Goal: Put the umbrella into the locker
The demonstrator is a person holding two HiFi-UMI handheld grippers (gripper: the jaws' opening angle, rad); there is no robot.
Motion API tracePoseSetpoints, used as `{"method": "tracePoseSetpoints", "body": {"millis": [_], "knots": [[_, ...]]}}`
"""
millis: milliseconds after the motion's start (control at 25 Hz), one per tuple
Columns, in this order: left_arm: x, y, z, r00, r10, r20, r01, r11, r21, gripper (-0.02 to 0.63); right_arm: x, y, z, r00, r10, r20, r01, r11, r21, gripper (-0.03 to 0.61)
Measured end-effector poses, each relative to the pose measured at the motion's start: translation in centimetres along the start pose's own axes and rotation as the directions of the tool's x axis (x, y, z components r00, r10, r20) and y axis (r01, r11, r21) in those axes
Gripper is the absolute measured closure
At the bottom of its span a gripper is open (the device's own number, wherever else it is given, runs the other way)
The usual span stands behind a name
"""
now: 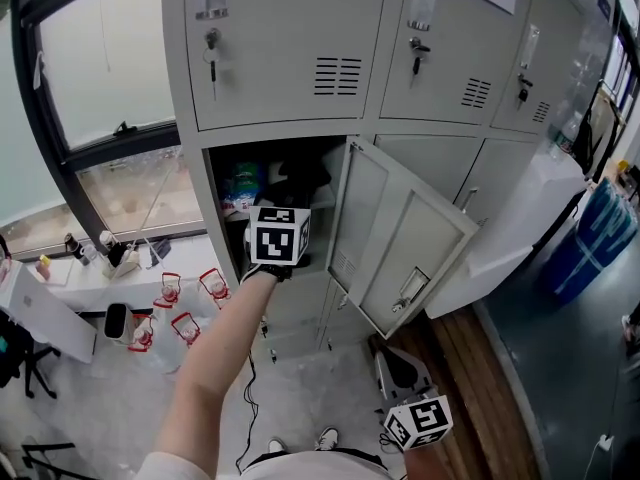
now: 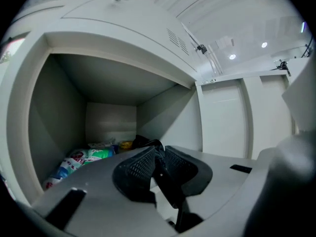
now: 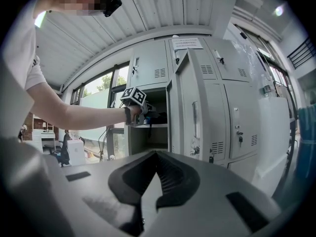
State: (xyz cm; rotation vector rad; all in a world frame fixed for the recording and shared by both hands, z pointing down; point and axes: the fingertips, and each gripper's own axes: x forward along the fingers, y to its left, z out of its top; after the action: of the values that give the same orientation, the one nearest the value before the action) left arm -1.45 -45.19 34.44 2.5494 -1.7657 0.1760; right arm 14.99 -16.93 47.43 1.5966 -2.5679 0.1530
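Observation:
The open locker compartment (image 1: 222, 230) is at mid height, and its door (image 1: 400, 233) is swung out to the right. The black folded umbrella (image 1: 300, 180) lies inside on the shelf. My left gripper (image 1: 285, 213) reaches into the opening on an outstretched arm. In the left gripper view its jaws (image 2: 158, 154) are drawn nearly together, with a thin black part of the umbrella (image 2: 144, 142) between the pads. My right gripper (image 1: 418, 423) hangs low by the person's side, away from the locker, and its pads (image 3: 165, 169) meet at the tips with nothing between them.
Colourful snack packets (image 2: 81, 157) lie at the back left of the compartment. On the floor to the left are several red-handled water bottles (image 1: 170, 313). A dark chair (image 1: 400, 368) is below the door. Blue bins (image 1: 600, 238) are at the far right.

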Motion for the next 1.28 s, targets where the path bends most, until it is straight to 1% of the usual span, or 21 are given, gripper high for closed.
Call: {"method": "tracePoseSetpoints", "body": {"millis": [120,280,440,720,920,1120,1280], "knots": [[-1.2,0.4,0.1,1.000,0.001,0.011,-0.001,1.000,0.011,0.558,0.2,0.1,-0.3,1.000,0.019,0.000,-0.019,1.000,0.007,0.561],[-3.1,1.1,-0.3,1.000,-0.004,0.021,0.003,1.000,0.013,0.585,0.6,0.3,-0.2,0.999,0.045,0.009,-0.045,0.999,0.012,0.561],[-5.6,1.9,-0.8,0.999,0.005,0.039,-0.005,1.000,0.003,0.591,0.7,-0.1,0.1,0.998,0.059,0.024,-0.060,0.998,0.015,0.561],[-10.2,2.3,-2.0,0.999,-0.011,0.050,0.010,1.000,0.012,0.591,0.2,-1.3,0.7,0.998,0.041,0.044,-0.042,0.999,0.016,0.561],[-14.5,2.4,-3.2,0.998,-0.019,0.059,0.019,1.000,-0.004,0.591,-0.7,-2.4,0.6,0.999,0.019,0.038,-0.019,1.000,0.011,0.561],[-18.0,2.4,-4.0,0.998,-0.030,0.049,0.028,0.999,0.032,0.591,-1.2,-3.4,1.1,0.999,-0.013,0.044,0.012,1.000,0.011,0.561],[-20.4,2.7,-4.8,0.998,-0.018,0.056,0.016,0.999,0.041,0.591,-1.5,-3.7,1.7,0.997,-0.034,0.063,0.033,0.999,0.009,0.561]]}}
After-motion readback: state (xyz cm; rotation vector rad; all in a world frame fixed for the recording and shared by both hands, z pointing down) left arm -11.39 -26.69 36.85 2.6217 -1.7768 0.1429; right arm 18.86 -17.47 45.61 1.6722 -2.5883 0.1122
